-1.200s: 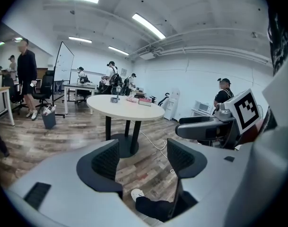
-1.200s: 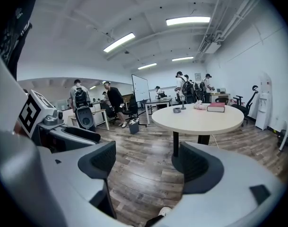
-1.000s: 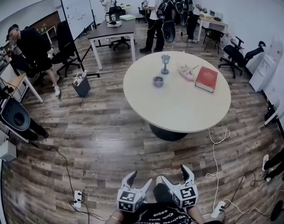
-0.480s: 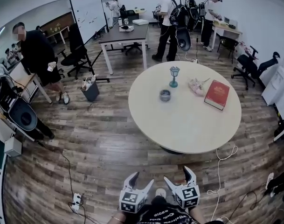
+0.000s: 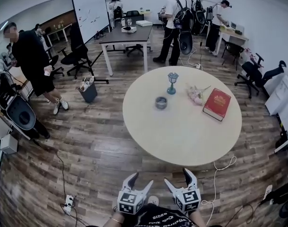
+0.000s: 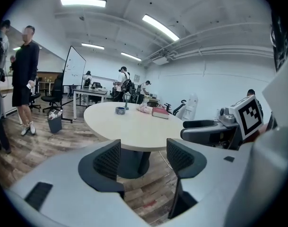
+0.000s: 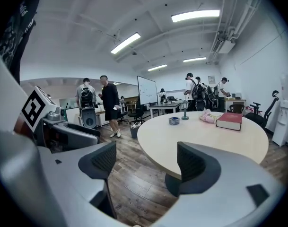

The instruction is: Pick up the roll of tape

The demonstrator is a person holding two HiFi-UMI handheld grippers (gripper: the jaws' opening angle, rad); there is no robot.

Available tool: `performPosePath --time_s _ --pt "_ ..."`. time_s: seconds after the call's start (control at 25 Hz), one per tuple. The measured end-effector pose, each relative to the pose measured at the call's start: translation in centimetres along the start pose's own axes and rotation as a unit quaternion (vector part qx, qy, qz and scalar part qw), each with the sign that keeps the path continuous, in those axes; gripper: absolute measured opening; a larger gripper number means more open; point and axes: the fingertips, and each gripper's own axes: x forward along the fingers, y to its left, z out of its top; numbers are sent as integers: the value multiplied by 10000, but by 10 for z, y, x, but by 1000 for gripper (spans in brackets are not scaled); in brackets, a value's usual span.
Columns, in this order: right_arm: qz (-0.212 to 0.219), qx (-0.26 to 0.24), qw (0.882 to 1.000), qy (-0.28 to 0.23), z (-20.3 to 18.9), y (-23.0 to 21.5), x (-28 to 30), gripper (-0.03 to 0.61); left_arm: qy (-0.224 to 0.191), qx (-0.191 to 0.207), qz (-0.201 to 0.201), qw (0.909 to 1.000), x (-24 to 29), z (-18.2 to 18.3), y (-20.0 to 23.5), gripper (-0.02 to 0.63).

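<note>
Two grippers low, well short of the round surface (image 5: 181, 131).
Left gripper (image 5: 141, 180) and right gripper (image 5: 177, 177) jaws spread, empty; roll of tape (image 5: 161, 102) lies far-left on the surface.

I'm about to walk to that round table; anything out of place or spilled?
Nothing on the round table looks spilled or toppled; the roll of tape and red book lie flat. Only a white cable loops loose over the floor by the table's near right edge, a possible trip hazard.
</note>
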Motion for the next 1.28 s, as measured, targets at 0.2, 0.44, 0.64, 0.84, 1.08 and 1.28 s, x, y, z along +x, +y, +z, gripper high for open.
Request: performPosePath --time_s 0.2,0.44,0.64,0.84,1.08,1.28 --pt "-84 167 9998 35 -3 -18 0 407 96 160 -69 9998 14 0 -9 325" --pt "-61 194 9997 104 -5 -25 20 405 29 183 -62 9998 36 11 5 325" --pt "-165 299 9994 58 6 -35 52 402 -44 248 -159 9996 63 32 25 324" --pt "-293 297 9991 40 29 -50 88 399 -93 249 -285 9992 93 60 52 324" --pt "-490 321 9983 51 55 -66 137 397 -65 334 -486 9982 133 93 90 324" --pt "-631 399 9971 126 72 -72 176 397 -31 337 -619 9975 161 116 124 325"
